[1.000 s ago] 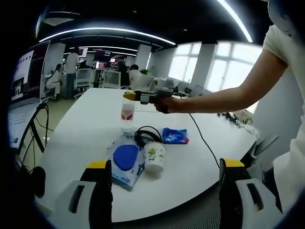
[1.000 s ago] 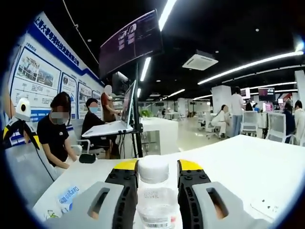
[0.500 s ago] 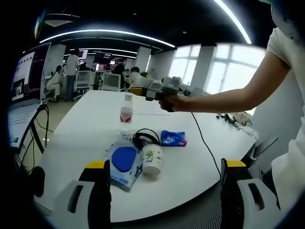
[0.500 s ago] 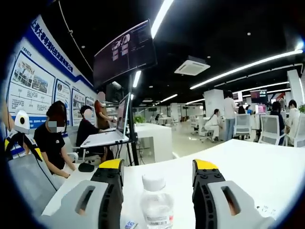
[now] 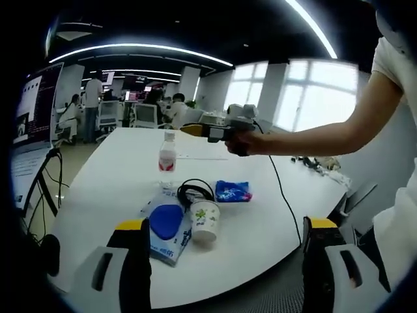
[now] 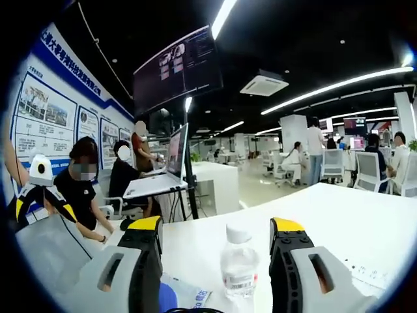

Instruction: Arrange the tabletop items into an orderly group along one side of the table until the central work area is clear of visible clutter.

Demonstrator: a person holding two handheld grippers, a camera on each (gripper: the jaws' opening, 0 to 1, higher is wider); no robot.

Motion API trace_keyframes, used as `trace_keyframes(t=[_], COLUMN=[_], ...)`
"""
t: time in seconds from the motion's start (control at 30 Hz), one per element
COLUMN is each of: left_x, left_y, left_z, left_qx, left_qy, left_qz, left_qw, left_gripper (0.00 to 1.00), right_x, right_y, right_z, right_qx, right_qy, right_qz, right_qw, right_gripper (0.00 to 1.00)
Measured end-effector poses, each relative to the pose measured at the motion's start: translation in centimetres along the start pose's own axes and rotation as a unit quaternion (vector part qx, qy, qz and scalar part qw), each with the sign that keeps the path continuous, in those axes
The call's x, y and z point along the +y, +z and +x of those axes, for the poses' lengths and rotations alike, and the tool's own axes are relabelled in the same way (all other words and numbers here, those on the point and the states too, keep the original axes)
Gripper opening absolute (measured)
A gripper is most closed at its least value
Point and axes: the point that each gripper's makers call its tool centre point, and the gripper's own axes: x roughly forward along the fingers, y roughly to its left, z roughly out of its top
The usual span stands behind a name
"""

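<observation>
This is a large open-plan office, lit by long strip lights point(image 6: 339, 88) running across a dark ceiling that also carries a square air-conditioning vent point(image 6: 264, 85). People sit and stand at rows of desks with white swivel chairs point(image 6: 373, 175), and a laptop rests on a tall black stand point(image 6: 156, 186) under a big dark wall screen point(image 6: 177, 68). A blue-and-white printed information board point(image 6: 49, 107) lines one wall, bright tall windows point(image 5: 306, 107) another, and a broad white rounded meeting table point(image 5: 117, 169) stands in front.
</observation>
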Motion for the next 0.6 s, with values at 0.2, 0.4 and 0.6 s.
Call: trace_keyframes(t=[0.2,0.4,0.6], left_x=[0.2,0.3,0.3], left_y=[0.3,0.5,0.0], left_z=[0.5,1.8,3.3], left_qx=[-0.002,-0.004,0.006], left_qy=[-0.005,-0.013,-0.019], left_qz=[0.003,0.009,0.014], left_qw=[1.0000,0.9999,0.9997], left_gripper=[0.94,0.94,0.94], right_x=[0.2,0.3,0.7], right_y=[-0.6,-1.1,-2.2], right_z=[-1.1,-2.7,-4.2], right_qx=[0.001,0.004,0.027], right_qy=[-0.005,-0.013,-0.018], right_qz=[0.016,0.033,0.026], right_qw=[0.9999,0.9994,0.9991], right_gripper=[0.63,0.63,0.61])
